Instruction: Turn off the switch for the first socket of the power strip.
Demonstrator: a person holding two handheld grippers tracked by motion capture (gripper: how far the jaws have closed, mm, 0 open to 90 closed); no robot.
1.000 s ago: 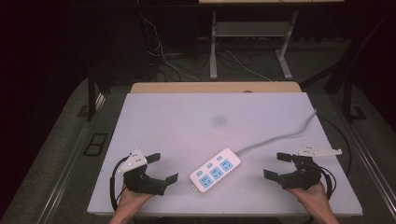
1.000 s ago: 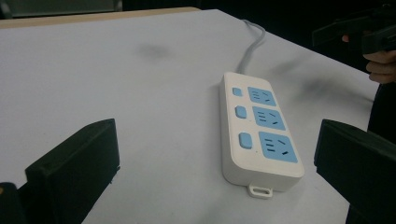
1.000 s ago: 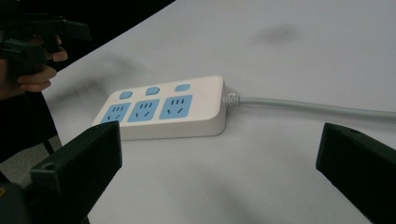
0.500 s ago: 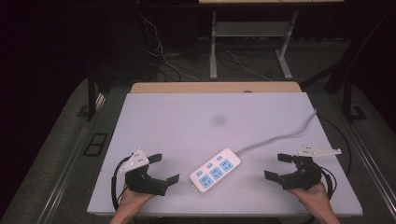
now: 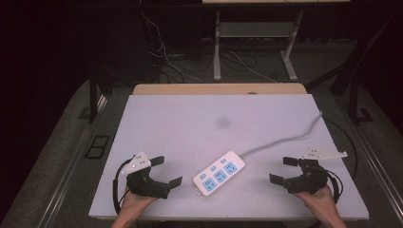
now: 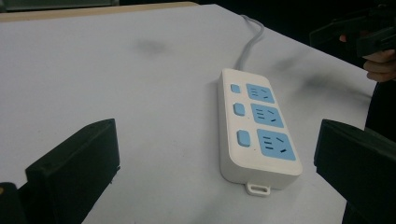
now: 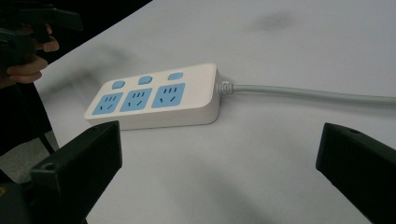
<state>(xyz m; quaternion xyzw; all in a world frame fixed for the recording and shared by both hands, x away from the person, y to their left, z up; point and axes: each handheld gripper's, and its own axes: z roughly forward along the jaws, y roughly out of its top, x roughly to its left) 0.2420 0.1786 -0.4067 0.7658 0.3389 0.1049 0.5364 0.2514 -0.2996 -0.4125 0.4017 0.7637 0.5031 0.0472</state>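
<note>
Nearest, at the front edge of the white table (image 5: 157, 118): left gripper (image 5: 164, 173), held in a hand (image 5: 135, 205), jaws spread wide, nothing between them. On the other side, equally near: right gripper (image 5: 283, 169), in the other hand (image 5: 319, 200), jaws likewise wide apart and empty. Between the two, a little farther in, apart from both: white power strip (image 5: 219, 173) lying flat and slanted on the table, three blue sockets and three blue buttons facing up, a small hanging loop at its near end. From its far end, a grey cord (image 5: 290, 137) running away to the table's right edge. Farther still, a faint dark smudge (image 5: 222, 122) on the tabletop. Beyond the table, a wooden board (image 5: 218, 89), then cables (image 5: 180, 61) on the dim floor.
</note>
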